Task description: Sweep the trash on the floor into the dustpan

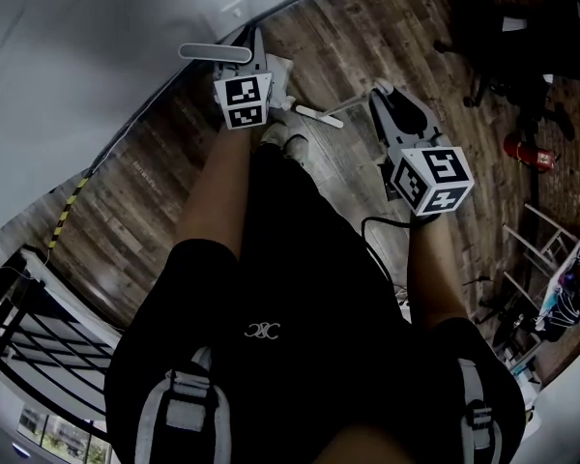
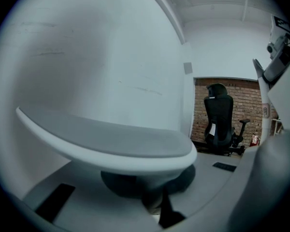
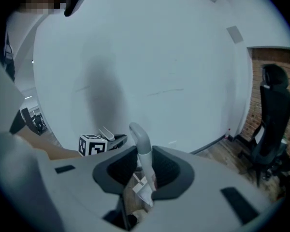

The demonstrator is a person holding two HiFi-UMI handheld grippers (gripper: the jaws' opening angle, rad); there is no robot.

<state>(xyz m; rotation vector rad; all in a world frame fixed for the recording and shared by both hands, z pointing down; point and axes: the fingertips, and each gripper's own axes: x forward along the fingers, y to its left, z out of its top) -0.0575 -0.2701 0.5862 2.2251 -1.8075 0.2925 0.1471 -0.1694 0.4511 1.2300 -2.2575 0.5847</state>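
The left gripper [image 2: 147, 185] clamps the broad handle [image 2: 111, 139], the right gripper [image 3: 144, 170] the slim handle [image 3: 141, 141] near its top; both seem light, rigid, smooth.

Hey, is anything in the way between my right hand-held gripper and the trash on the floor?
Nothing visible does. The right hand-held gripper is shut on a slim grey handle, and the white paper trash lies on wood floor directly below it.

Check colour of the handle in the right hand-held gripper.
Light grey. The handle shows best in the right gripper view, clamped in the right hand-held gripper.
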